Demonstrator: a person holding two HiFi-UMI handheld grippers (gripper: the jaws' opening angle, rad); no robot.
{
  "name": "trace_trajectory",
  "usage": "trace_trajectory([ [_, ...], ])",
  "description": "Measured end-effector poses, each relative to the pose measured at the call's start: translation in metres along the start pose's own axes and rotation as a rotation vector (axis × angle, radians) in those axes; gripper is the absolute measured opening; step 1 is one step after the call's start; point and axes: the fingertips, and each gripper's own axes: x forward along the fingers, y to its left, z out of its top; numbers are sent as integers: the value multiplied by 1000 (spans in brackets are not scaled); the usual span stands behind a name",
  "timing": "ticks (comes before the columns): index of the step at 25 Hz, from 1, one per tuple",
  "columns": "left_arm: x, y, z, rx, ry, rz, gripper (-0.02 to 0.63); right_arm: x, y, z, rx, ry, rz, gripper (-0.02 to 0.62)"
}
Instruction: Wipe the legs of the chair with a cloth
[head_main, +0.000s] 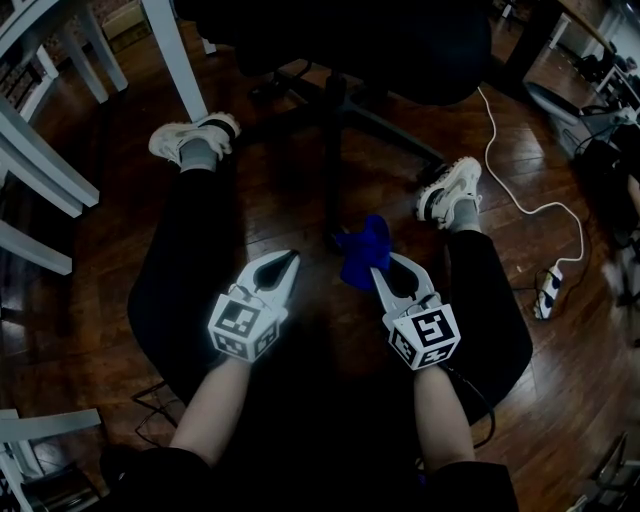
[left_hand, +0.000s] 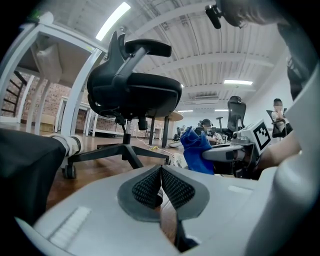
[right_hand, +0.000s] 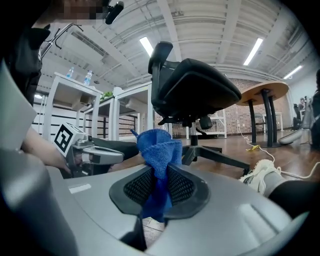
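Note:
A black office chair (head_main: 400, 45) stands on the wooden floor ahead of me, its star base legs (head_main: 385, 125) spreading toward my feet; in the left gripper view the chair legs (left_hand: 122, 152) show beyond the jaws. My right gripper (head_main: 378, 270) is shut on a blue cloth (head_main: 362, 250), which bunches up above its jaws near the front chair leg. In the right gripper view the blue cloth (right_hand: 159, 155) is pinched between the pads. My left gripper (head_main: 290, 262) is shut with nothing in it, level with the right one and to its left. Its jaws (left_hand: 161, 186) meet tip to tip.
White table legs (head_main: 175, 55) stand at the far left. A white cable (head_main: 520, 195) runs across the floor to a power strip (head_main: 547, 292) on the right. My two shoes (head_main: 195, 138) rest on either side of the chair base.

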Motion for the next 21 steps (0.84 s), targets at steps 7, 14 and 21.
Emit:
trace_trajectory([
  [7,0,14,1,-136,-21,13,5,2,-1,-3,5,13,7,78],
  [14,-5,38,3,-297,-64,72,5,2,-2,-9,31,19,16,78],
  [21,-1,48,2,-333,-53,66,5,10,1,-10,19,18,14,78],
])
